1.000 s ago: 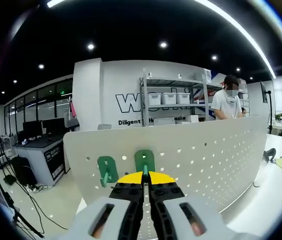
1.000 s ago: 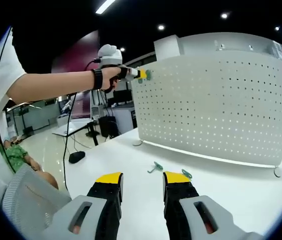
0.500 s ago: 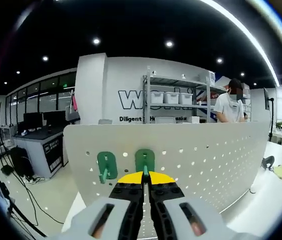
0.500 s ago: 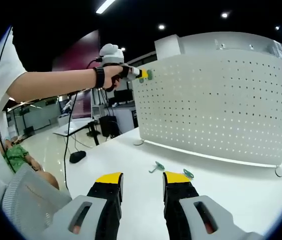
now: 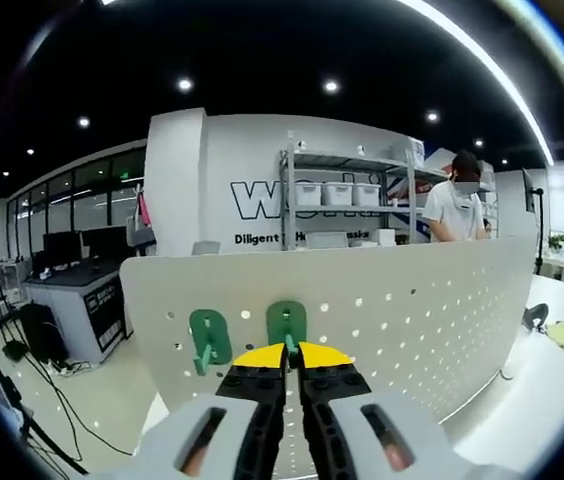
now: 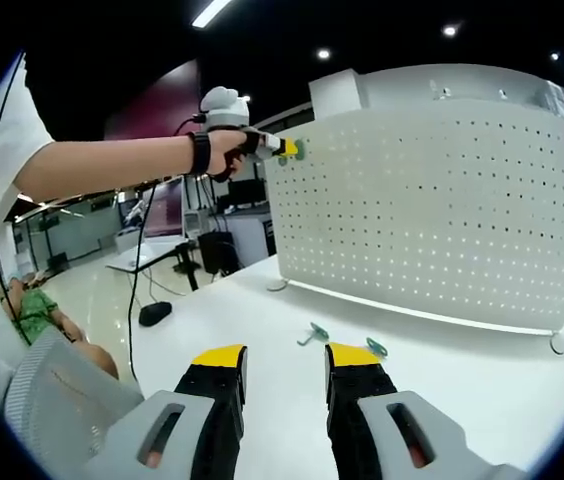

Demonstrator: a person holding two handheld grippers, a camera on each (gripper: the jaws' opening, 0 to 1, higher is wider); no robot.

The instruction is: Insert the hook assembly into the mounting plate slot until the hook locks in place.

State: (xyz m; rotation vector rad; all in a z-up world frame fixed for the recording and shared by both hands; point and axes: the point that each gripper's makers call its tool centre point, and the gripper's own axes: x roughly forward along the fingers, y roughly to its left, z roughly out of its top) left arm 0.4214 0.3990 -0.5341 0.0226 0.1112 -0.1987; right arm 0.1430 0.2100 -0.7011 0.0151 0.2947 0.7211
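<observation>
Meanwhile the left tool (image 5: 285,352) pinched a green hook (image 5: 286,325) against the white pegboard (image 5: 412,310), while the right tool (image 6: 284,362) hung wide above the tabletop (image 6: 462,380).

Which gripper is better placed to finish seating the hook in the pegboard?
Left. The left gripper is shut on a green hook against the pegboard; the right gripper hangs open over the table.
</observation>
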